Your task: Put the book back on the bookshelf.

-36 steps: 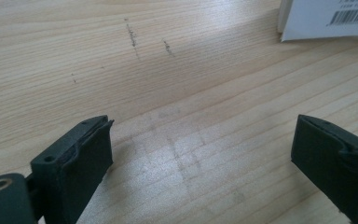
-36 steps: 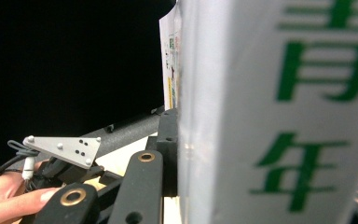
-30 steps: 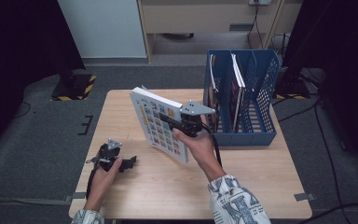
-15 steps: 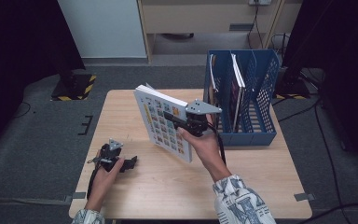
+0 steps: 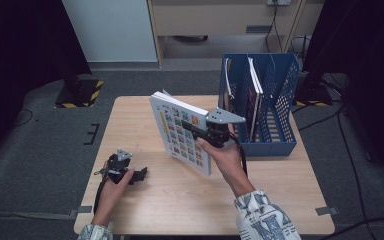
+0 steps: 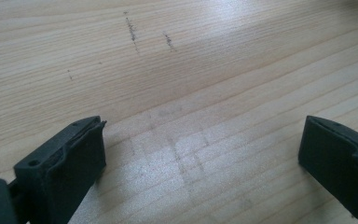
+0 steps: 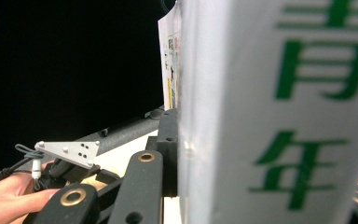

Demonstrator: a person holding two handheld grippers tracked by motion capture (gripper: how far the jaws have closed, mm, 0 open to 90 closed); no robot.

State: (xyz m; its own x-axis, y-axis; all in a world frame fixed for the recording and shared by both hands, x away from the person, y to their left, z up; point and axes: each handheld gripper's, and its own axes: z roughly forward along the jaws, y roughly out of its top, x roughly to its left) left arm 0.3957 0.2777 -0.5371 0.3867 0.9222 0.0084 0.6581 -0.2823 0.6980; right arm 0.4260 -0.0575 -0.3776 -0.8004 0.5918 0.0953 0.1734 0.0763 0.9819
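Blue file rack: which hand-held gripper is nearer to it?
Right. The right hand-held gripper holds the book just left of the blue file rack; the left hand-held gripper rests on the table far from it.

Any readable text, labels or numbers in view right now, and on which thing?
"青年": large green characters down the white spine of the thick book, clamped in the right gripper.
Book's front cover, a grid of small coloured pictures: print too small to read.
Blue plastic file rack: no legible text.

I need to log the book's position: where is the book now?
In the high view the book is held up over the middle of the table, clamped in the right gripper, just left of the blue rack.
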